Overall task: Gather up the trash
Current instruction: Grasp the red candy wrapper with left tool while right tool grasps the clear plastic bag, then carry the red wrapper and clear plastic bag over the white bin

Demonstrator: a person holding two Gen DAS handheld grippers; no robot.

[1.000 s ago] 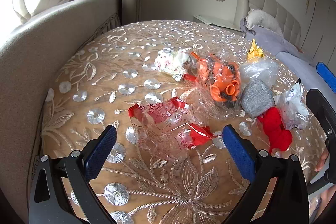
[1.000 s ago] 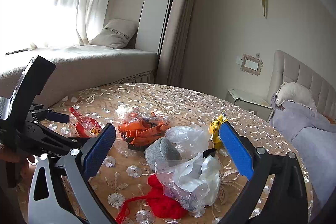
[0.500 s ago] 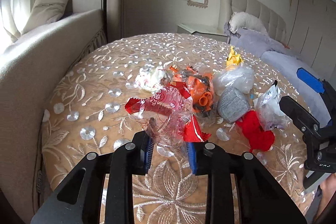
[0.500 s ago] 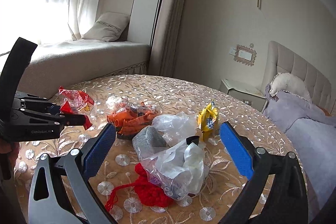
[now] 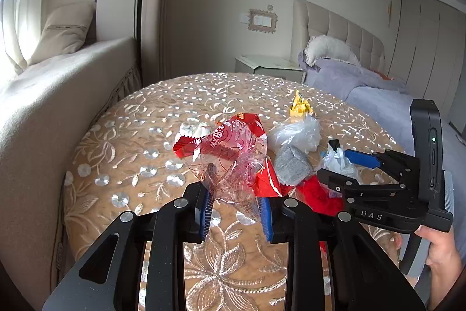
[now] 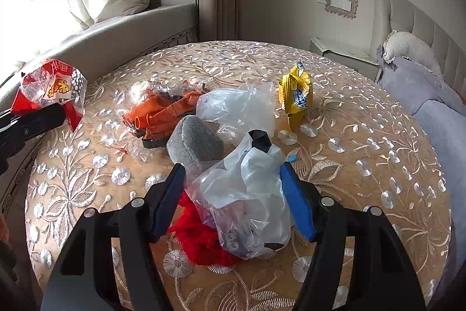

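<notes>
Trash lies clustered near the middle of the round bench (image 6: pixel 364 118): an orange wrapper (image 6: pixel 163 115), a grey wad (image 6: pixel 195 142), a yellow packet (image 6: pixel 297 95), a red knitted piece (image 6: pixel 198 238), a cloudy plastic bag (image 6: pixel 236 107) and a clear plastic bag (image 6: pixel 250 194). A red-and-clear wrapper (image 5: pixel 230 153) is already raised off the cloth.

Risks:
- The thin film may slide out of a partial pinch, since only the wrapper's lower edge sits between the pads.
- The clear bag lies against the red knitted piece and could snag it when lifted.
- The bag is slack; loose contents may spill if it tips.

Left tongs (image 5: pixel 236 209): nearly closed, clamped on the lower edge of the red-and-clear wrapper.

Right tongs (image 6: pixel 233 200): about half open and closing, with the clear bag between the fingers; firm pad contact is not evident.
</notes>
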